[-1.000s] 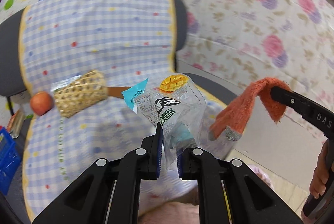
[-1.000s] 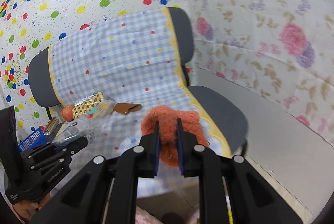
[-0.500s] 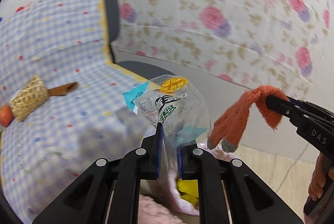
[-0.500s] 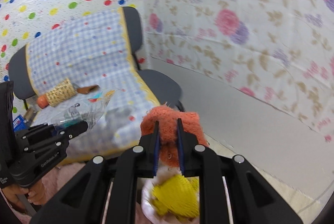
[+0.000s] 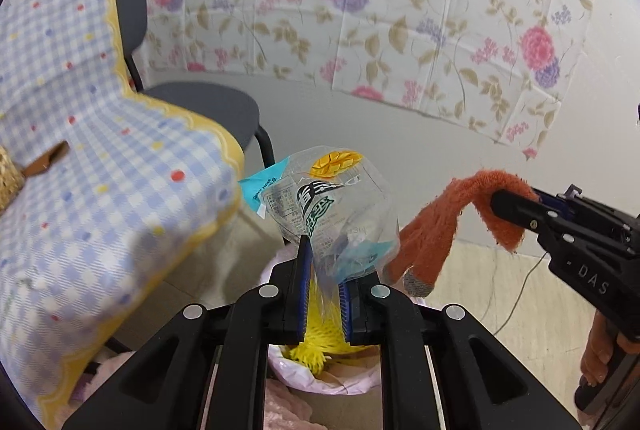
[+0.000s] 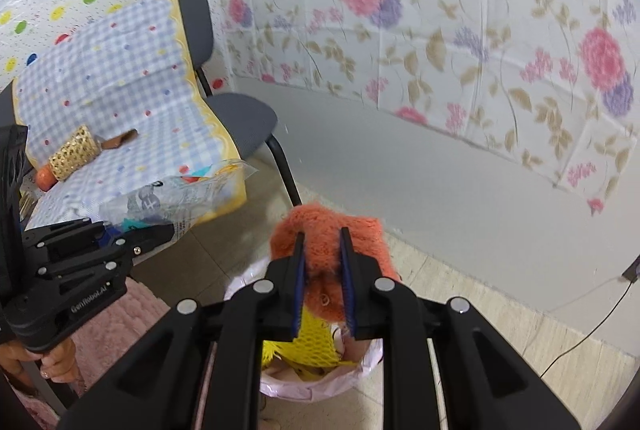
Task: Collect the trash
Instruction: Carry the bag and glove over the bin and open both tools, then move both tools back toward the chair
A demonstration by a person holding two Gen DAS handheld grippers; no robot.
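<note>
Here both tools sit over the bin point(image 6: 320, 382), a small can lined with a pale pink bag, standing on the floor just beside the front corner of the chair point(image 6: 244, 117). The left hand-held gripper point(image 5: 324, 294) pinches the lower end of a clear plastic wrapper point(image 5: 332, 213), printed with dark and green lettering, a yellow patch at its top and a teal tab on its chair side; the wrapper stands up from the blue pads, above the bin's mouth. The right hand-held gripper point(image 6: 323, 282) is clamped on an orange glove point(image 6: 324, 230), whose fuzzy cuff bulges out above and between the pads. In the left view the glove hangs down from that tool with its grey-tipped fingers point(image 5: 416, 284) pointing toward the bin, near the wrapper but apart from it. Inside the bin lies a yellow net point(image 6: 316, 342), directly below the glove. A blue checked cloth point(image 6: 120, 69) with a yellow scalloped edge covers the chair; on it, well apart from the bin, lie a woven roll point(image 6: 74, 157), an orange fruit point(image 6: 45, 177) touching the roll's far end, and a brown scrap point(image 6: 118, 139) at its near end. A pink rug point(image 6: 120, 326) lies on the floor beside the bin, under the chair's edge. A hand point(image 6: 56, 362) grips the left tool's handle.
</note>
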